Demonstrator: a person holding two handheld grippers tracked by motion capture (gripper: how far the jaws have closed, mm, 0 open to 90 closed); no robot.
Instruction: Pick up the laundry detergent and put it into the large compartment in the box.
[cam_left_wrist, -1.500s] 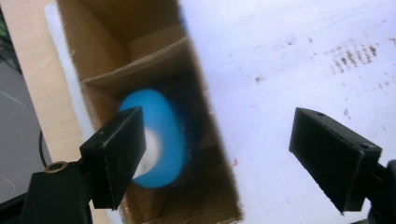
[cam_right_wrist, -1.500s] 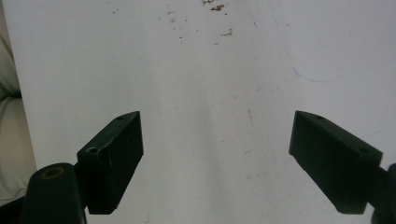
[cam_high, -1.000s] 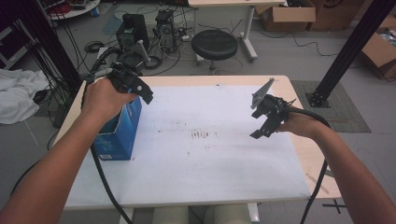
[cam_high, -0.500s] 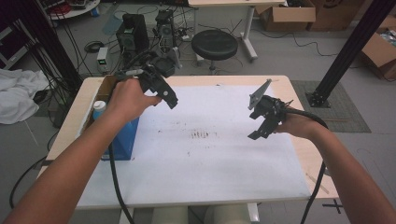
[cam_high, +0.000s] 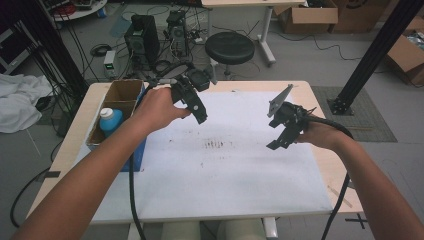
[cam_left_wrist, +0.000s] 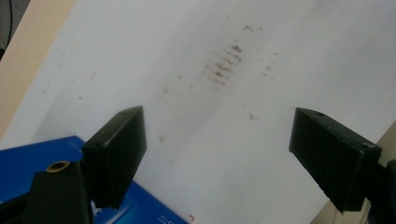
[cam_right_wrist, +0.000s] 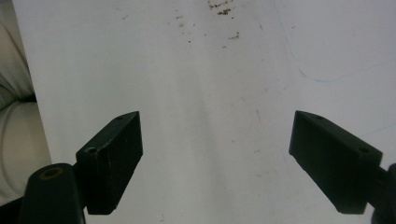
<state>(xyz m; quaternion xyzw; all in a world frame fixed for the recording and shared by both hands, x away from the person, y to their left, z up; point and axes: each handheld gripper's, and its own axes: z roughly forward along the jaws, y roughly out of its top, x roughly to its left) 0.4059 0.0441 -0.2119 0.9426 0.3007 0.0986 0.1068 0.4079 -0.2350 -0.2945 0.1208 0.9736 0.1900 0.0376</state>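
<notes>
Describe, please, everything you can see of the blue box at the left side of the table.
The blue box stands at the table's left edge, beside the white sheet. Its walls look like blue printed card outside and plain brown cardboard inside. The top is open, with two compartments: the farther one looks empty, while the nearer one holds a blue bottle with a white cap, upright. The person's left forearm crosses over its near corner. In the left gripper view, a blue corner with small white print shows by the left tool; neither tool touches it.

Beyond your table (cam_high: 80, 125), on the floor, a black round stool (cam_high: 230, 47) stands at the far middle. Two computer towers (cam_high: 142, 31) stand to its left. Cardboard boxes (cam_high: 307, 17) lie far right. A white cloth (cam_high: 17, 102) lies crumpled at far left. A black post (cam_high: 375, 55) slants at right.
</notes>
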